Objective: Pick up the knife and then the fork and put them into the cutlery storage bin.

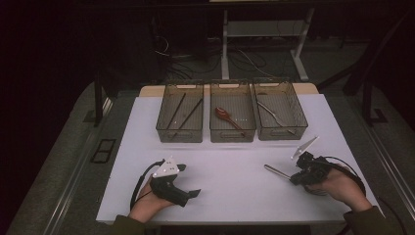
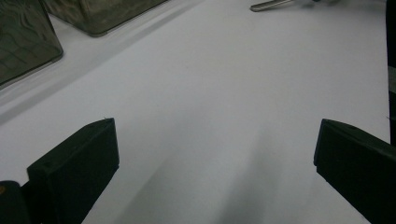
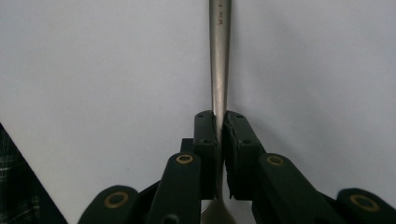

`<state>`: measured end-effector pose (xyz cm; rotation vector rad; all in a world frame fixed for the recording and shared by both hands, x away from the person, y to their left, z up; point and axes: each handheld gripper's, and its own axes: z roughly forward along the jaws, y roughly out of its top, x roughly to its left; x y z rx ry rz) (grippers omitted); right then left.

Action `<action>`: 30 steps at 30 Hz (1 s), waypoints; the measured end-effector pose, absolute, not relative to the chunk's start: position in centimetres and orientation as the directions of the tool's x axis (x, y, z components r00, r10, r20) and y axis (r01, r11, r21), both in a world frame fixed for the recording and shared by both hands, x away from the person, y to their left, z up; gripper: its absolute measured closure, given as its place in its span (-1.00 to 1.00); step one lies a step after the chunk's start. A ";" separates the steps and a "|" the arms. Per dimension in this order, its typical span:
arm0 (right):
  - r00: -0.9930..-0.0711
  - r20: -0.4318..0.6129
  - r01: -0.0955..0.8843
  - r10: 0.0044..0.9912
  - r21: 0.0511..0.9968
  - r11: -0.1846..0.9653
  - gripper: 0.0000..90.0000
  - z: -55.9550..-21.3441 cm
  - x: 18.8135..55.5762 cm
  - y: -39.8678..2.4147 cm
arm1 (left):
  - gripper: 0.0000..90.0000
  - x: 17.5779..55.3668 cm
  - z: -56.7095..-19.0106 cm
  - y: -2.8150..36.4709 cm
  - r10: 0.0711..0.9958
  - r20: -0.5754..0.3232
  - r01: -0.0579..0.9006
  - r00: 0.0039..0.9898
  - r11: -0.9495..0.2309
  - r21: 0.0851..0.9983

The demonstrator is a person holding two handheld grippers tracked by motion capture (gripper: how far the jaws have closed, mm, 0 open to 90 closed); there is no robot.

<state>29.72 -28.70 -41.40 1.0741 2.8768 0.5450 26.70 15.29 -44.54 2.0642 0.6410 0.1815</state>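
Observation:
My right gripper (image 1: 292, 178) sits at the right front of the white table (image 1: 230, 196), shut on a slim metal utensil (image 1: 275, 171) whose handle sticks out to the left just above the surface. In the right gripper view the jaws (image 3: 220, 116) pinch the utensil's handle (image 3: 219, 56), with its wider end below them. The left gripper (image 1: 192, 180) rests at the left front, held by a hand. Its jaws (image 2: 215, 140) stand wide open with bare table between them. The utensil's tip (image 2: 271, 5) shows far off in the left gripper view.
Three clear bins stand in a row at the back. The left bin (image 1: 179, 133) holds dark chopsticks (image 1: 176, 110), the middle bin (image 1: 232, 133) a red spoon (image 1: 226, 116), and the right bin (image 1: 281, 132) a metal utensil (image 1: 274, 116). The floor beyond is dark, with cables and desk legs.

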 end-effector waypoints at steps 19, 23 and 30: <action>-0.740 0.088 0.623 0.666 0.463 0.631 0.84 -38.4 30.5 -30.6 | -1.00 26.7 -44.6 15.3 0.509 -0.118 0.370 0.853 -0.428 0.824; -0.734 0.083 0.618 0.675 0.495 0.611 0.84 -37.4 31.1 -31.1 | -1.00 26.7 -44.6 15.3 0.510 -0.120 0.371 0.852 -0.426 0.825; -0.716 0.064 0.606 0.695 0.551 0.574 0.84 -35.1 32.1 -32.2 | -1.00 26.8 -44.6 15.2 0.508 -0.116 0.368 0.853 -0.430 0.825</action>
